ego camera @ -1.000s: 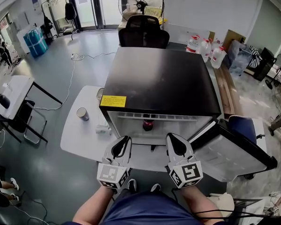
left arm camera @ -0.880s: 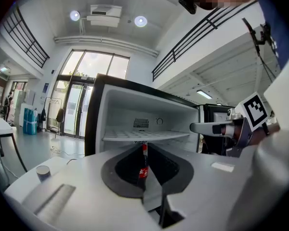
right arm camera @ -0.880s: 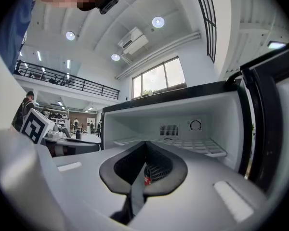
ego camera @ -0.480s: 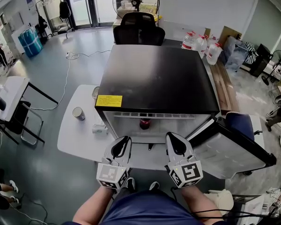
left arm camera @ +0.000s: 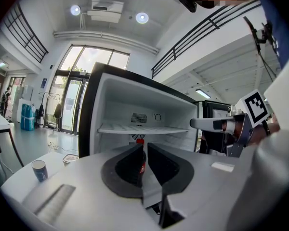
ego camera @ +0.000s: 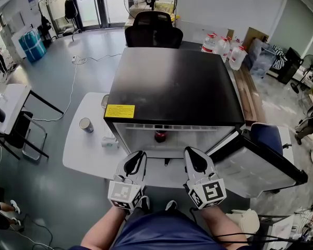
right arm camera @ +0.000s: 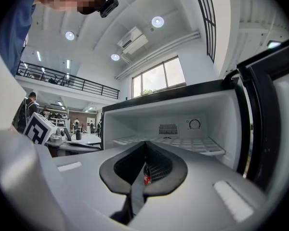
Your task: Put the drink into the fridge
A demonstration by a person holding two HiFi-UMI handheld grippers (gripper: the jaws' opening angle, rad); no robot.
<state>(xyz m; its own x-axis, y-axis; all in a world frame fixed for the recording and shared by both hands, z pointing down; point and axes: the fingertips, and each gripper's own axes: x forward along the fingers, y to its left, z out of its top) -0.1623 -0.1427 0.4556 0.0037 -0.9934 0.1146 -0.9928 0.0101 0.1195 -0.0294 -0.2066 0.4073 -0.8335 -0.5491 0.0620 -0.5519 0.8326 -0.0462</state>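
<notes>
The drink (ego camera: 160, 136), a dark bottle with a red label, stands upright inside the open fridge (ego camera: 175, 87) on its floor, under a white shelf (left arm camera: 135, 129). Both grippers hover side by side in front of the fridge opening, apart from the bottle. My left gripper (ego camera: 136, 160) is shut and empty. In the left gripper view the drink (left arm camera: 141, 160) shows through the thin slit between the left gripper's (left arm camera: 145, 146) jaws. My right gripper (ego camera: 194, 158) looks shut and empty too. Low behind the right gripper's (right arm camera: 145, 143) joined tips, the drink (right arm camera: 147, 178) shows.
The fridge door (ego camera: 261, 163) hangs open to the right. The fridge stands on a low white table (ego camera: 83, 150) with a paper cup (ego camera: 85, 124) at its left. A black office chair (ego camera: 153, 30) and water jugs (ego camera: 221, 48) stand behind.
The head view has drifted slightly, so the fridge sits a little further left and higher in frame. Both grippers and the bottle keep their places.
</notes>
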